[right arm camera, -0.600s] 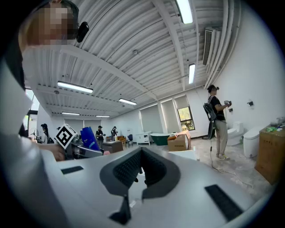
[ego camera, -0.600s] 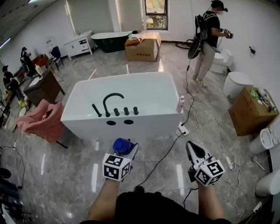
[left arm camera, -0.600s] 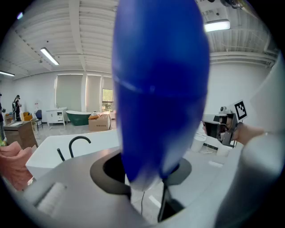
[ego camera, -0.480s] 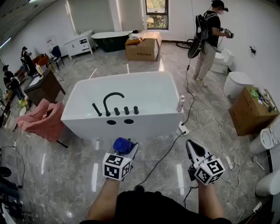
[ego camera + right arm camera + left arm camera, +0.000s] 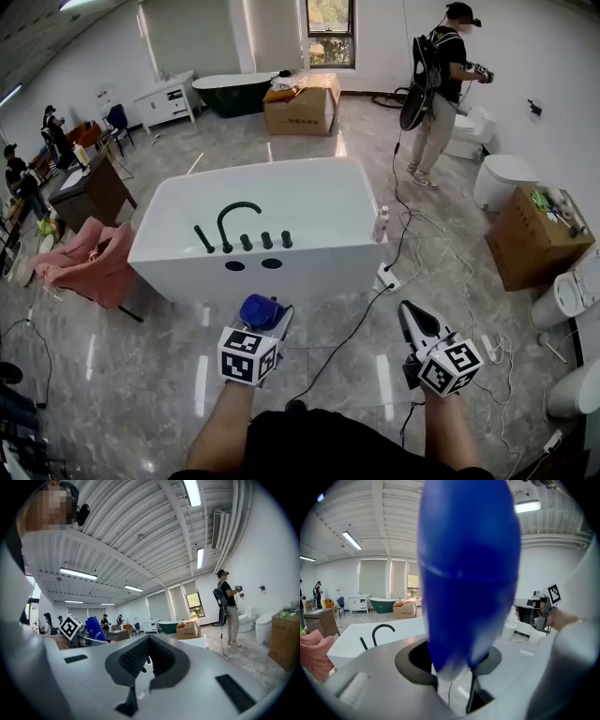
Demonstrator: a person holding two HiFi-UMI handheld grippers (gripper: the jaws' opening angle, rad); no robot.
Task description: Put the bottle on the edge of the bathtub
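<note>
We grip the blue plastic bottle (image 5: 261,310) in left tongs (image 5: 273,317) for transfer to the white bathtub (image 5: 309,269); right tongs (image 5: 408,313) closed, empty.

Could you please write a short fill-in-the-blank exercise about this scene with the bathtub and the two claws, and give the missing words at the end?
1. The left claw is closed on a ____ bottle.
2. The right claw is shut and holds ____.
3. The curved faucet on the white bathtub is ____ in colour.
4. In the head view, the pink armchair stands to the ____ of the bathtub.

Missing words: blue; nothing; black; left.
</note>
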